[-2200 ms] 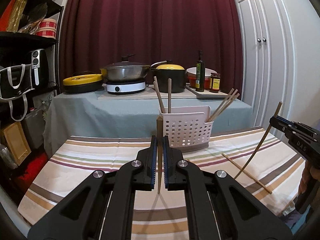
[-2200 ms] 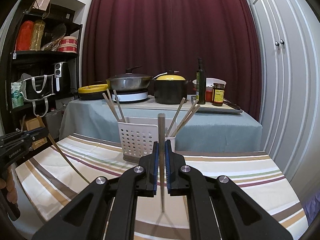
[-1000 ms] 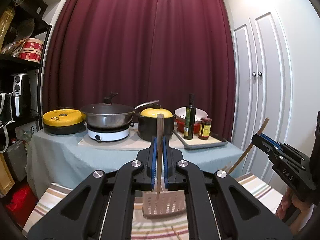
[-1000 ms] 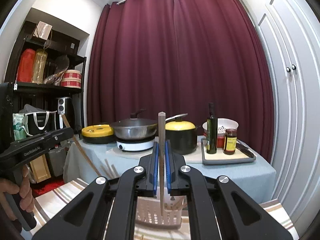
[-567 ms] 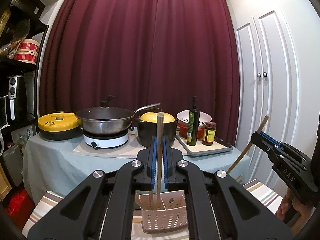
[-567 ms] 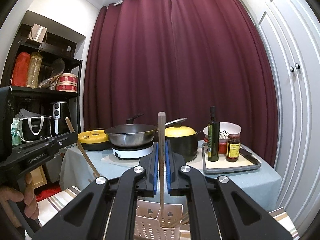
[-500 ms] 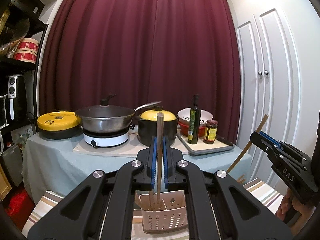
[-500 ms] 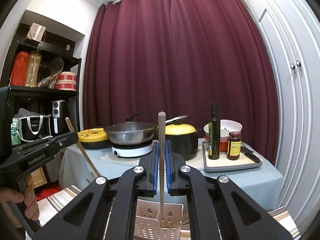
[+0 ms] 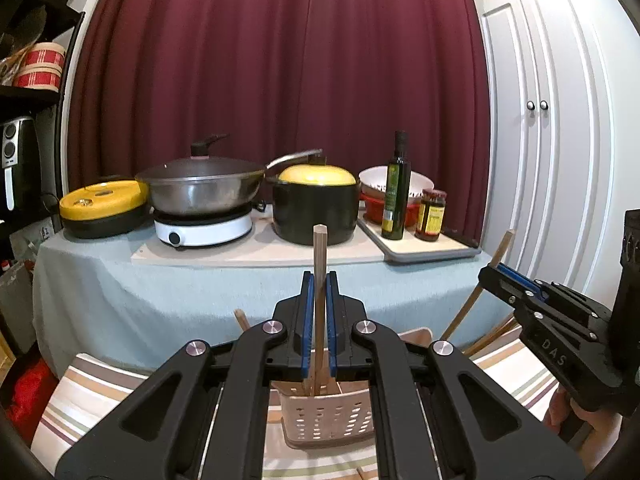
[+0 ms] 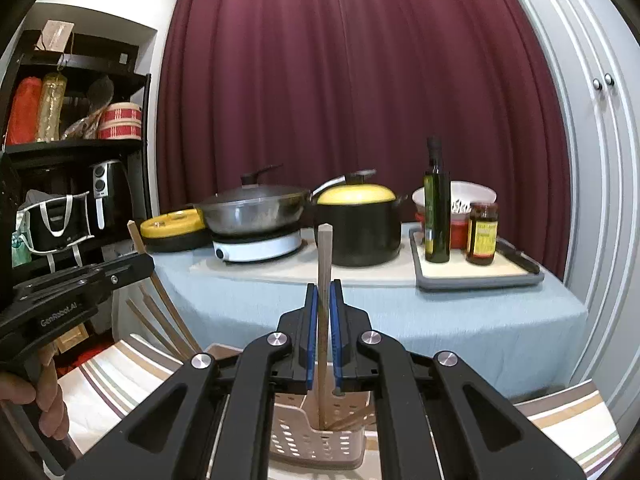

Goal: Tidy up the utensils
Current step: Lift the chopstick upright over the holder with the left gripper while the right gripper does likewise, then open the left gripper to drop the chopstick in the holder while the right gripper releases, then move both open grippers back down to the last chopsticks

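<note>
I have the left gripper (image 9: 319, 280) with jaws clamped on one chopstick (image 9: 319, 252), its lower end inside the white basket (image 9: 328, 420) on the striped desk (image 9: 92, 392); my right gripper (image 10: 323, 292) pinches a second chopstick (image 10: 324, 256) into the same basket

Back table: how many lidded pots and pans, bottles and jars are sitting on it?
Lidded pots and pans: 3 (wok, black pot, flat yellow pan)
Bottles: 1 (oil bottle)
Jars: 1 (sauce jar)
Total: 5
</note>
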Demonstrator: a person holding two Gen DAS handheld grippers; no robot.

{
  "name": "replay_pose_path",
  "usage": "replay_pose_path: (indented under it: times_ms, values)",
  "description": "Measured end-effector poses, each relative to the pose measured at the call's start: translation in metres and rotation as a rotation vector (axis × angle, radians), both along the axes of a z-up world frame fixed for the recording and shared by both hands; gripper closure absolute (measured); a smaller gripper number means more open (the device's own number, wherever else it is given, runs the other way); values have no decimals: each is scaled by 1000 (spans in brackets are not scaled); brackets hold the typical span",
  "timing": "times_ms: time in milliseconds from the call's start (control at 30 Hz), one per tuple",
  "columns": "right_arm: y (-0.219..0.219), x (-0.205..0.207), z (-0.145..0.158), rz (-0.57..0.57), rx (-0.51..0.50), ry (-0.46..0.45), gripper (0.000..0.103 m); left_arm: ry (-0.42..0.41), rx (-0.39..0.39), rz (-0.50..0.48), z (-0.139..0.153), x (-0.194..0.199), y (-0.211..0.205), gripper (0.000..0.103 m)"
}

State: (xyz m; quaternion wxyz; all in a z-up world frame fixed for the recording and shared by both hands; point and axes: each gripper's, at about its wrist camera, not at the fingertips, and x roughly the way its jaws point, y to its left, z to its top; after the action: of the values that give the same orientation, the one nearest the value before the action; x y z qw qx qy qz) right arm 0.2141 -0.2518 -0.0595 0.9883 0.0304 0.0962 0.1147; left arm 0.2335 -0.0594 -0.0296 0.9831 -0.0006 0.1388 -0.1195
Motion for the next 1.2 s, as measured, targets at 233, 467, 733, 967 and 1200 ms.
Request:
replay_pose_path:
  times_ms: [233,467,733,967,1200]
  values:
    - [-1,-7,0,-19,-7,-15,62,-17,10,14,-4,-5,-1,68]
    - [-7,-37,10,-31,-19,-50,57,-16,-4,24,-1,-30,3,52]
    - [-23,-82,3,-61,-32,-39,57,-5,-6,38,-8,-77,4,52]
    - [-34,-119,-27,-76,-50,15,57,20,35,54,-32,-116,-7,52]
    - [-42,-153,-64,-95,-55,67,57,76,54,58,-72,-149,-17,52]
